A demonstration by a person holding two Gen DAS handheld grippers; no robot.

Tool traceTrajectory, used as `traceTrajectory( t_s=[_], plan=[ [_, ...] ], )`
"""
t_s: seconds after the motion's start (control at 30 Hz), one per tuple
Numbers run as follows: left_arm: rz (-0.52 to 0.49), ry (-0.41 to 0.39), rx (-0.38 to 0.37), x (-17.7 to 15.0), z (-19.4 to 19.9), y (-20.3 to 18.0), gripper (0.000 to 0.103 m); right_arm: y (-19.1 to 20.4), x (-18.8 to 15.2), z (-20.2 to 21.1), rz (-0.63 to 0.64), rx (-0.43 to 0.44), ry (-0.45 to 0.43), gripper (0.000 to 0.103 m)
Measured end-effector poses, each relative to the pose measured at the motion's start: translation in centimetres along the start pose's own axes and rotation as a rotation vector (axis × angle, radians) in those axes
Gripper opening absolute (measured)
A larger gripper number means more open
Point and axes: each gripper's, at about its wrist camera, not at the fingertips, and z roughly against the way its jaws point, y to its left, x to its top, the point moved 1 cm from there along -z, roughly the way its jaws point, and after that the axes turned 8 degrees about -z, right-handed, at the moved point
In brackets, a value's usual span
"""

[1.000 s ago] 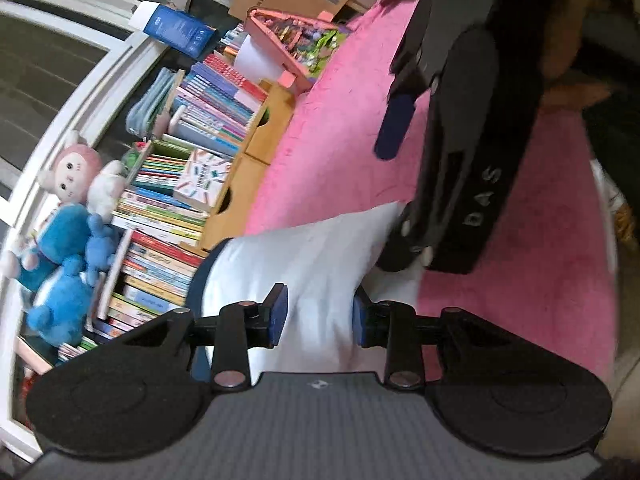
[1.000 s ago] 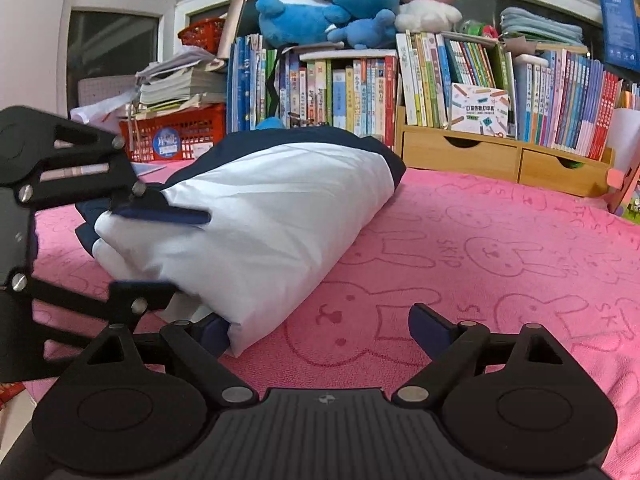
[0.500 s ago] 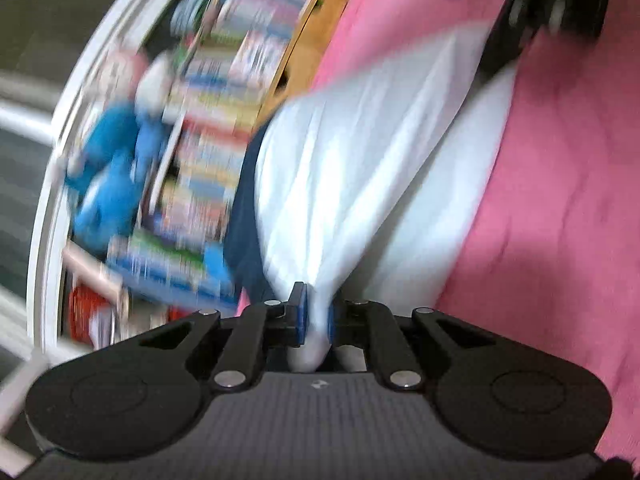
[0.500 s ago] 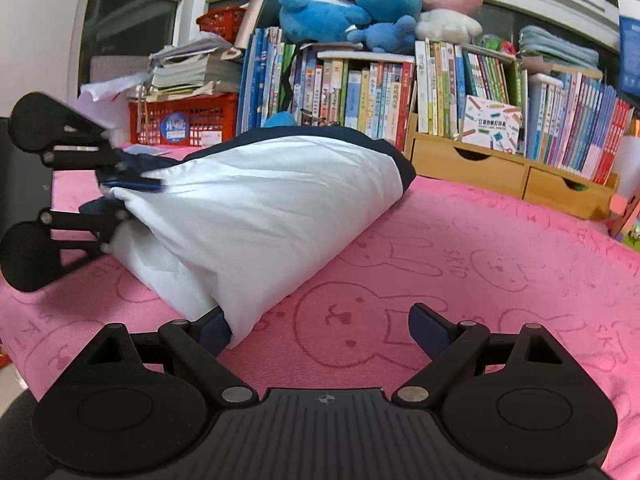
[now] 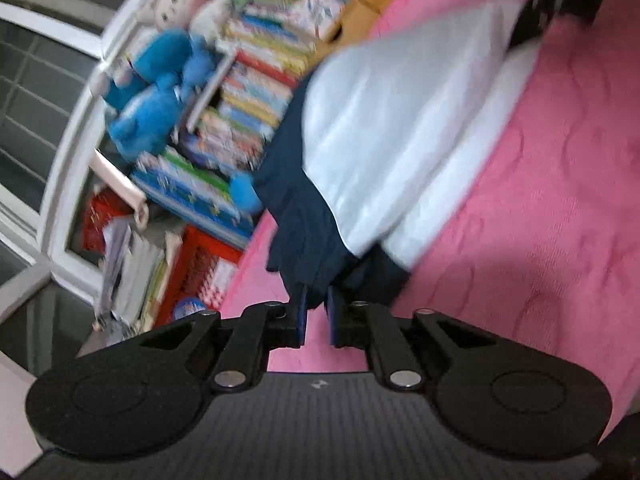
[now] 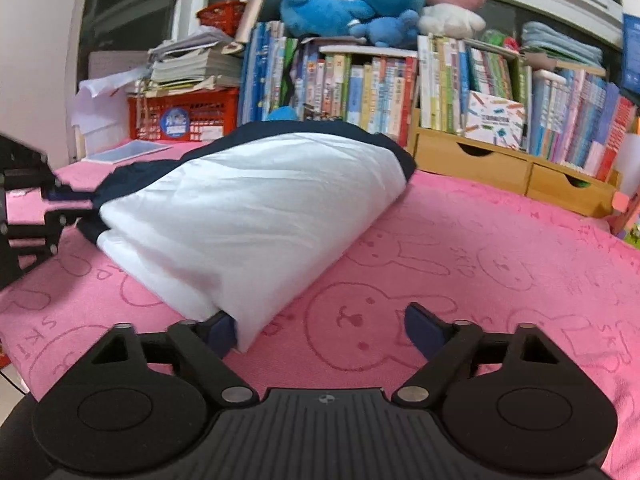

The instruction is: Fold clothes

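Right wrist: shirt (image 6: pixel 256 216), white over navy, lies folded in layers on the pink cloth (image 6: pixel 500 280). My right claw (image 6: pixel 320 330) is spread wide at its near corner. My left claw (image 5: pixel 316 316) is pinched on the navy edge at the shirt's left end. Its long axis runs away from me, toward the books (image 6: pixel 360 88).

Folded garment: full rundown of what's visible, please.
The folded garment is white, thin, softly creased fabric with dark navy trim along its back edge and far end, doubled into a thick bundle lying on the pink bunny-print towel. The left claw is nearly closed around a navy corner. The right claw is open, its left finger touching the near white corner.
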Motion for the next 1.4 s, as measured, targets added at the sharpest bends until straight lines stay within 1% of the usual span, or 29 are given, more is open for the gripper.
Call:
traceTrajectory(
  t_s=[0.03, 0.1, 0.13, 0.17, 0.23, 0.33, 0.37, 0.43, 0.47, 0.53, 0.63, 0.73, 0.77, 0.83, 0.9, 1.0, 1.13, 1.2, 1.23, 1.3, 1.33, 1.37, 1.4],
  plan=[
    [-0.018, -0.03, -0.014, 0.6, 0.4, -0.1, 0.015, -0.1, 0.1, -0.2, -0.019, 0.013, 0.007, 0.073],
    [-0.054, -0.09, -0.041, 1.7, 1.2, -0.3, 0.018, -0.6, 0.1, -0.5, -0.067, 0.04, 0.021, 0.072],
    [-0.078, -0.127, -0.053, 2.4, 1.5, -0.7, 0.021, -0.9, 0.2, -0.5, -0.093, 0.051, 0.026, 0.072],
    [-0.104, -0.165, -0.064, 3.1, 1.8, -1.2, 0.027, -1.0, 0.2, -0.5, -0.105, 0.055, 0.026, 0.072],
    [-0.152, -0.232, -0.075, 4.5, 1.8, -2.1, 0.033, -1.2, 0.1, -0.4, -0.119, 0.059, 0.023, 0.071],
    [-0.216, -0.296, -0.104, 6.5, 0.9, -3.5, 0.033, -0.9, 0.0, -0.4, -0.112, 0.054, 0.02, 0.071],
    [-0.223, -0.296, -0.101, 6.8, 0.3, -3.6, 0.029, -0.9, 0.0, -0.4, -0.112, 0.053, 0.019, 0.071],
    [-0.232, -0.286, -0.088, 7.2, -1.0, -3.7, 0.028, -1.1, -0.1, -0.4, -0.119, 0.055, 0.02, 0.071],
    [-0.236, -0.281, -0.082, 7.4, -1.7, -3.7, 0.023, -1.2, -0.1, -0.4, -0.123, 0.056, 0.02, 0.071],
    [-0.209, -0.22, -0.071, 6.9, -2.9, -2.7, 0.015, -1.2, -0.1, -0.4, -0.123, 0.054, 0.02, 0.071],
    [-0.19, -0.11, -0.039, 4.1, -4.0, -1.3, 0.011, -1.0, -0.2, -0.5, -0.108, 0.048, 0.018, 0.071],
    [-0.169, -0.042, -0.043, 1.5, -3.7, -0.8, 0.01, -0.8, -0.3, -0.5, -0.102, 0.046, 0.016, 0.073],
    [-0.16, -0.025, -0.042, 1.1, -3.4, -0.9, 0.008, -0.7, -0.3, -0.5, -0.101, 0.046, 0.016, 0.073],
    [-0.122, -0.004, -0.047, 0.8, -3.0, -0.6, 0.007, -0.7, -0.3, -0.4, -0.099, 0.047, 0.016, 0.073],
    [-0.072, 0.011, -0.058, 0.5, -2.7, -0.4, 0.007, -0.7, -0.3, -0.4, -0.097, 0.047, 0.015, 0.074],
    [-0.031, 0.022, -0.058, 0.0, -2.4, -0.3, 0.006, -0.9, -0.2, -0.4, -0.109, 0.05, 0.016, 0.074],
    [0.003, 0.033, -0.049, -0.1, -2.3, -0.2, 0.006, 0.1, 0.2, -0.3, -0.058, 0.008, 0.005, 0.075],
    [-0.009, 0.027, -0.032, 0.3, -2.2, -0.3, 0.007, 0.6, 0.5, -0.4, -0.038, -0.008, 0.002, 0.074],
    [-0.018, 0.014, -0.014, 0.6, -2.2, -0.2, 0.011, 0.7, 0.7, -0.6, -0.035, -0.01, 0.002, 0.074],
    [-0.053, -0.014, 0.021, 1.2, -2.4, -0.1, 0.018, 1.0, 1.0, -1.0, -0.028, -0.014, 0.004, 0.07],
    [-0.093, -0.027, 0.036, 1.4, -2.8, -0.3, 0.034, 1.1, 1.2, -1.2, -0.025, -0.016, 0.004, 0.068],
    [-0.133, -0.039, 0.049, 1.5, -3.3, -0.6, 0.042, 1.3, 1.3, -1.4, -0.022, -0.018, 0.005, 0.068],
    [-0.163, -0.055, 0.069, 1.5, -3.8, -0.8, 0.042, 1.4, 1.5, -1.6, -0.019, -0.02, 0.005, 0.067]
  ],
)
